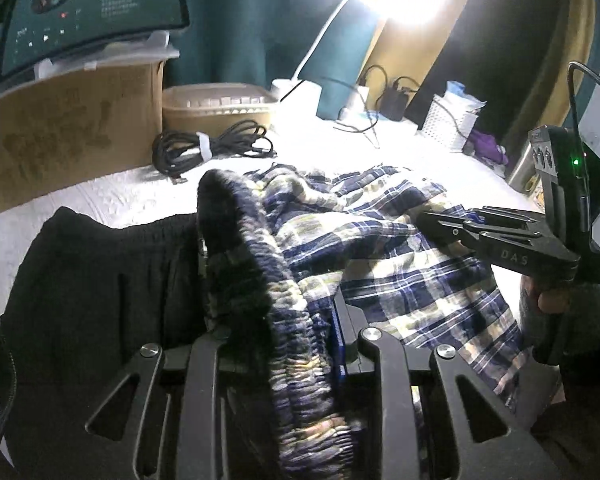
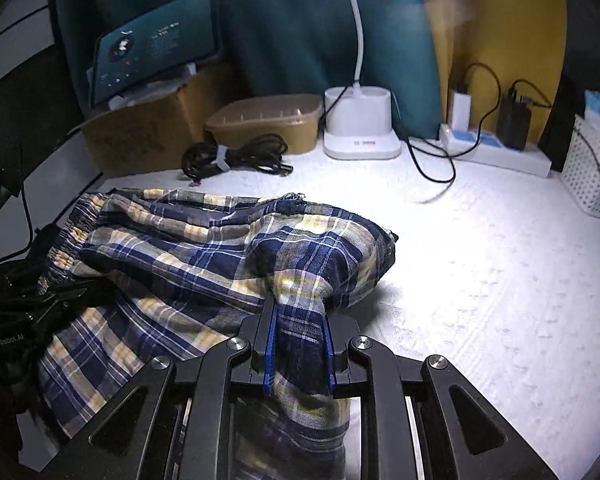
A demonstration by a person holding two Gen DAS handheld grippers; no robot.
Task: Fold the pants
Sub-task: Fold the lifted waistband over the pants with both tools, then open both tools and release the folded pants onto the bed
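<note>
Clearly you are mid-fold: the plaid pants [image 2: 172, 248] lie bunched on the white surface [image 2: 480, 280], left of centre in the right wrist frame. Your right gripper [image 2: 299, 354] has its fingers clenched on a gathered plaid fold at lower centre. Your left gripper [image 1: 284, 344] grips the ruched elastic waistband [image 1: 256, 264], which drapes over the fingers in the middle of the left wrist frame. A separate black garment [image 1: 100, 280] lies at the left, touching the plaid. Next, I judge, you need to set both held edges down together, aligned, keeping the cloth taut and off the black garment.
</note>
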